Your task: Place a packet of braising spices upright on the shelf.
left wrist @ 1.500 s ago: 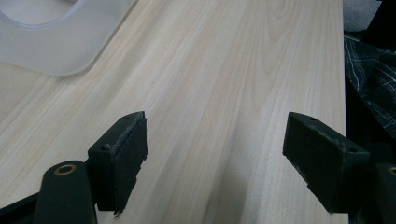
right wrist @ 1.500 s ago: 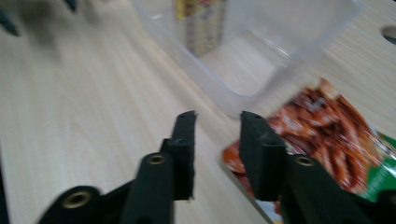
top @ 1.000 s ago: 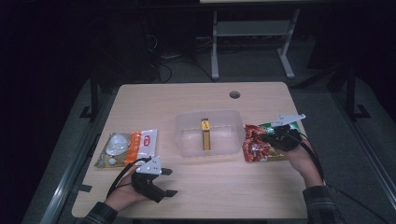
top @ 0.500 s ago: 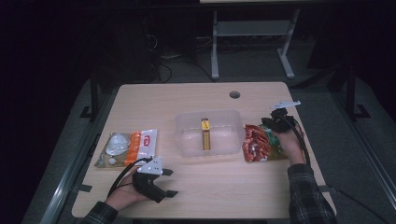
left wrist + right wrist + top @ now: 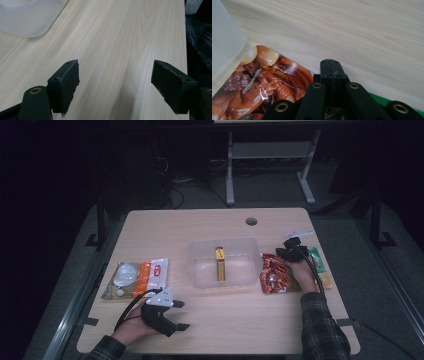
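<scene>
right tool point(image 5: 331, 65) shut above glossy crinkled red packet point(image 5: 259, 82) on woodgrain table point(image 5: 362, 30).

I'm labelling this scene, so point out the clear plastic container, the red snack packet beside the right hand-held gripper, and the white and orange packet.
clear plastic container point(image 5: 240, 245), high view, far rim
red snack packet point(image 5: 273, 274), high view, middle
white and orange packet point(image 5: 148, 274), high view, orange band

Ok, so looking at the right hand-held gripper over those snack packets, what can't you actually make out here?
- Green packet: the right hand-held gripper and its hand cover most of it in the high view; the right gripper view's bottom edge cuts it off.
- Whether the shut jaws pinch anything: the right gripper view shows no gap, contact hidden beneath them.
- Red packet lettering: too small, glare.
- Yellow item in the clear tub: too small to identify.
</scene>
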Available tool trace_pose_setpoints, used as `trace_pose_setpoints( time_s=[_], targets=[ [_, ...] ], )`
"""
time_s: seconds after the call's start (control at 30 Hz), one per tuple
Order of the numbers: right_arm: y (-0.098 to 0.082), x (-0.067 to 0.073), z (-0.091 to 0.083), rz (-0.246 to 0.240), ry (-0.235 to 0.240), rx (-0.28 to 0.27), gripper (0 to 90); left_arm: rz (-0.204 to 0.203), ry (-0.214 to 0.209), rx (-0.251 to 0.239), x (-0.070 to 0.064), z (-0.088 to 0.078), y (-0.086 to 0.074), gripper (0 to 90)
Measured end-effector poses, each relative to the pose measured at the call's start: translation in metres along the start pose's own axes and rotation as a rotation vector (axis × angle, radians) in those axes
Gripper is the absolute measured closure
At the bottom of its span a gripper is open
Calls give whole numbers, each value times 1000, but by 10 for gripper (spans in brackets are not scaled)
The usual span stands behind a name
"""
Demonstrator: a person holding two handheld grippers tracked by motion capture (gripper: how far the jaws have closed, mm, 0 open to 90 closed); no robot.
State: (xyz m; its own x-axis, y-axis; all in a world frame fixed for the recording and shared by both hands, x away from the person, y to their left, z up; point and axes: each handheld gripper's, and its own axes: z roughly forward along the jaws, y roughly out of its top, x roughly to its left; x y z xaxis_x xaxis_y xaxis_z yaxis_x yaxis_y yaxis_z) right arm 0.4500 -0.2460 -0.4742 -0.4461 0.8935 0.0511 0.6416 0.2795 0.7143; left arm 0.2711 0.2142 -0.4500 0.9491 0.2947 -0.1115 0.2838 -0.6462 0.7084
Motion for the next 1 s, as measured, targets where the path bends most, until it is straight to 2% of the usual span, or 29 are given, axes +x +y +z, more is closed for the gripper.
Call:
trace_pose_setpoints(
  time_s=[0.3,0.53,0.73,0.9,1.0],
  targets=[
    [-2,4,-4,-23,-7,20,900,0,2,1,-1,-1,0,218],
    [-6,10,-10,-83,-14,39,900,0,1,-3,-1,-1,0,219],
    [-11,20,-18,-116,7,64,900,3,0,-3,-2,-1,1,219],
    [-17,29,-27,-162,17,90,900,-3,1,-10,-2,-1,1,219],
    [-22,35,-33,-186,27,99,900,8,-2,-4,-2,-1,1,218]
  ],
)
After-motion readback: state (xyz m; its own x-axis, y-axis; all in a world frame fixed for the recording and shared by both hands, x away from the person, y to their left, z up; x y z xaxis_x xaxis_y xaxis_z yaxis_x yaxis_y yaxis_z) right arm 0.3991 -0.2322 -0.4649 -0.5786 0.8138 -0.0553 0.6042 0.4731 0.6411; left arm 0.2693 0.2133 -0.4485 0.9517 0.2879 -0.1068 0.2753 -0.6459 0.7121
